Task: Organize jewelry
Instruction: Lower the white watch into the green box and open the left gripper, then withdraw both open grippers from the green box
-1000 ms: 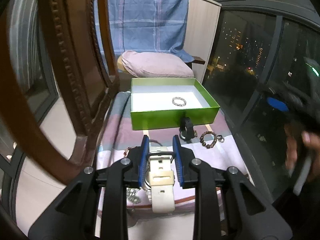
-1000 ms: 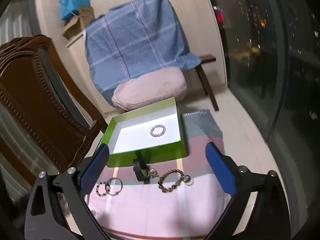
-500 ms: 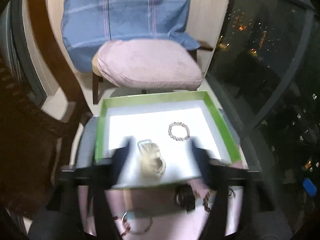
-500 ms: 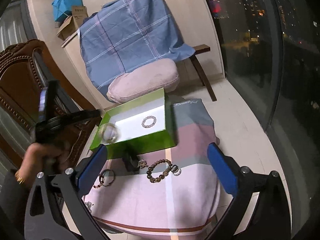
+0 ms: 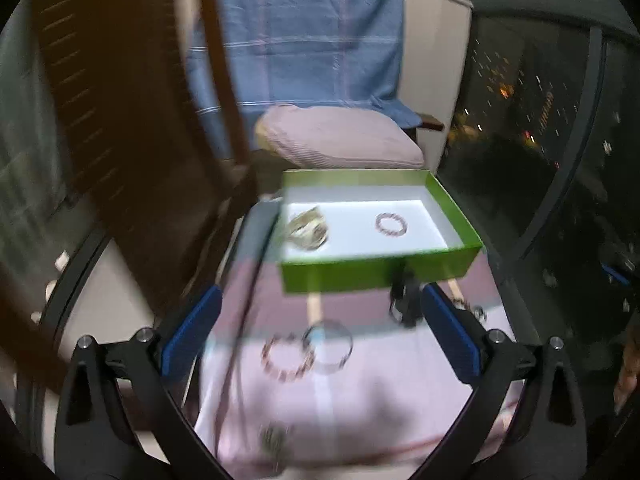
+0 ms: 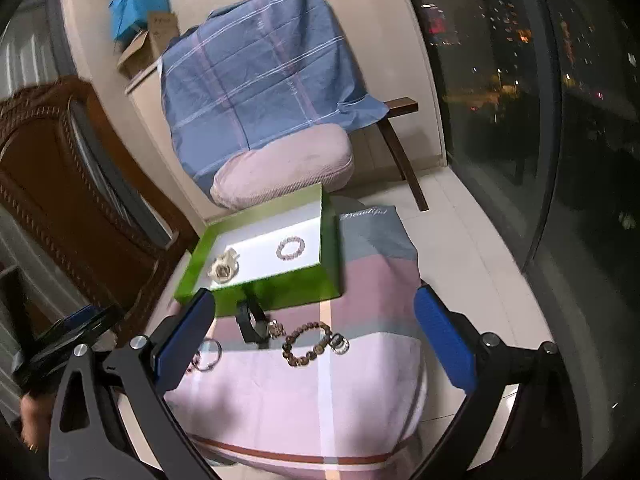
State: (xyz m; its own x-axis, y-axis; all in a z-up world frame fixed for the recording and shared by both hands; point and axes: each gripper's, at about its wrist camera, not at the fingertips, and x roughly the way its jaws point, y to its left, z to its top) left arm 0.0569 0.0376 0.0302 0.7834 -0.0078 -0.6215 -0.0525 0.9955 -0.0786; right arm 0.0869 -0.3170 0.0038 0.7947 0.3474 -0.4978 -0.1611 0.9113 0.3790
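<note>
From the left wrist, the left gripper point(image 5: 320, 332) gaped wide and empty; a cream watch point(image 5: 306, 227) lay in the green box's point(image 5: 380, 274) left side, beside a bead bracelet point(image 5: 391, 224). From the right wrist, the right gripper point(image 6: 316, 338) stood wide, holding nothing, above a brown bracelet point(image 6: 310, 345) on the cloth point(image 6: 304, 396) near the box's front wall.

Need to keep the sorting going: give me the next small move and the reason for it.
Probably bring the open, empty right gripper down over the brown bead bracelet lying on the cloth just ahead of it. The white watch and a pale bracelet already sit in the green box.
</note>
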